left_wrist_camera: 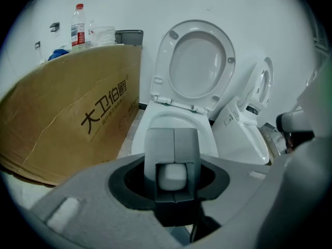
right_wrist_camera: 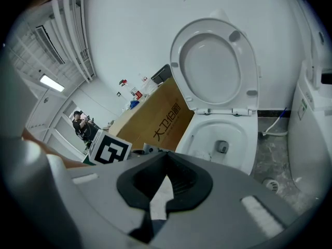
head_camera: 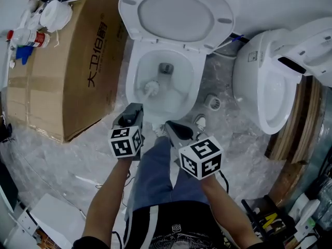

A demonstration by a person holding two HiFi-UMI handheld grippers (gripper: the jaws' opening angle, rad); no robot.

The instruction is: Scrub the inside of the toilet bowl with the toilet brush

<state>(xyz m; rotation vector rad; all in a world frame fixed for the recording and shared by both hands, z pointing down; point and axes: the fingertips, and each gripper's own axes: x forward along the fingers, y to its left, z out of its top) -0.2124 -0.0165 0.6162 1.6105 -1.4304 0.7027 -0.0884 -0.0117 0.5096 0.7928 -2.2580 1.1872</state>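
Brush head lies inside the toilet bowl, handle running straight back to the left claw clenched on its end, while the right claw hangs beside, closed on nothing.

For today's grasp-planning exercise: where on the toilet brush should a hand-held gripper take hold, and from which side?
The handle's top end, approached from the front of the toilet bowl. The toilet brush lies bristles-down inside the bowl with its handle slanting back toward the person, where the left hand-held gripper is shut on it.
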